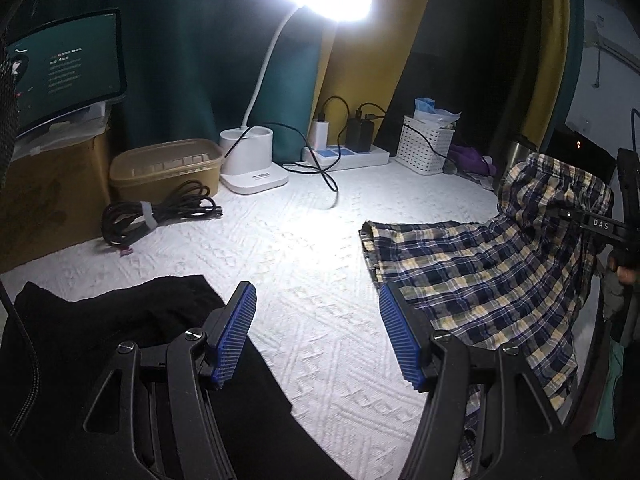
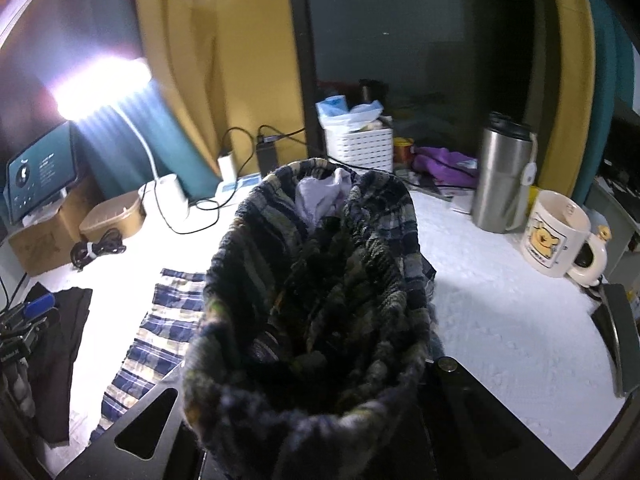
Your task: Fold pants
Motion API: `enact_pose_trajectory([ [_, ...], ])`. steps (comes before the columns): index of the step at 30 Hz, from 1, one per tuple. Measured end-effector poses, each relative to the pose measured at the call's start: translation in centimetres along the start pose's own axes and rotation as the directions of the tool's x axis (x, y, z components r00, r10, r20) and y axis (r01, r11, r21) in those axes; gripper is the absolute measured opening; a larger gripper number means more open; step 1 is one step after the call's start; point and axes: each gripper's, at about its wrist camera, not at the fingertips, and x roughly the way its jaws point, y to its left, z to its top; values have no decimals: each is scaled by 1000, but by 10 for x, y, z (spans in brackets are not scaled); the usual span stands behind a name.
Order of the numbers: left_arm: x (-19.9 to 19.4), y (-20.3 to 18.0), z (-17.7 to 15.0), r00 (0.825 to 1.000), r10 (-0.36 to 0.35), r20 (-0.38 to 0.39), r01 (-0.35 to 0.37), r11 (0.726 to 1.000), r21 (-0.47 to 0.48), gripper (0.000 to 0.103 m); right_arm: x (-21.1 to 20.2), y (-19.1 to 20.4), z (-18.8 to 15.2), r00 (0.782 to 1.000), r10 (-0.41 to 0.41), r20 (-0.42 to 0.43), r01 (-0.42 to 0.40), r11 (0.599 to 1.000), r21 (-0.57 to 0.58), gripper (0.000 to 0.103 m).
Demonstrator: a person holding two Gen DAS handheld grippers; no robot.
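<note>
The plaid pants [image 1: 480, 276] lie on the white textured cloth [image 1: 312, 248] at the right, one leg stretched toward the middle. Their waistband end is lifted off the surface, and my right gripper [image 1: 572, 216] is shut on it at the right edge. In the right wrist view the bunched waistband [image 2: 320, 280] fills the centre and hides the fingers. My left gripper [image 1: 318, 336] hovers open over bare cloth, its blue pads [image 1: 236, 332] apart with nothing between them. It is just left of the pants. A black garment [image 1: 120, 320] lies under its left finger.
At the back stand a lit desk lamp [image 1: 256, 160], a power strip [image 1: 348, 156], a white basket [image 1: 426, 148], a brown container [image 1: 164, 168] and a coiled cable [image 1: 156, 216]. A steel tumbler [image 2: 504, 176] and a mug [image 2: 556, 236] stand at the right.
</note>
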Motion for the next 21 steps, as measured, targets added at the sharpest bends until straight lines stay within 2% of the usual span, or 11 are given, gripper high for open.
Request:
enact_pose_trajectory([
  [11, -5, 14, -5, 1000, -7, 4, 7, 1000, -26, 64, 23, 46, -2, 998, 52, -48, -55, 995, -78, 9],
  [21, -3, 19, -6, 1000, -17, 11, 18, 999, -41, 64, 45, 87, -19, 986, 117, -118, -131, 984, -120, 9],
])
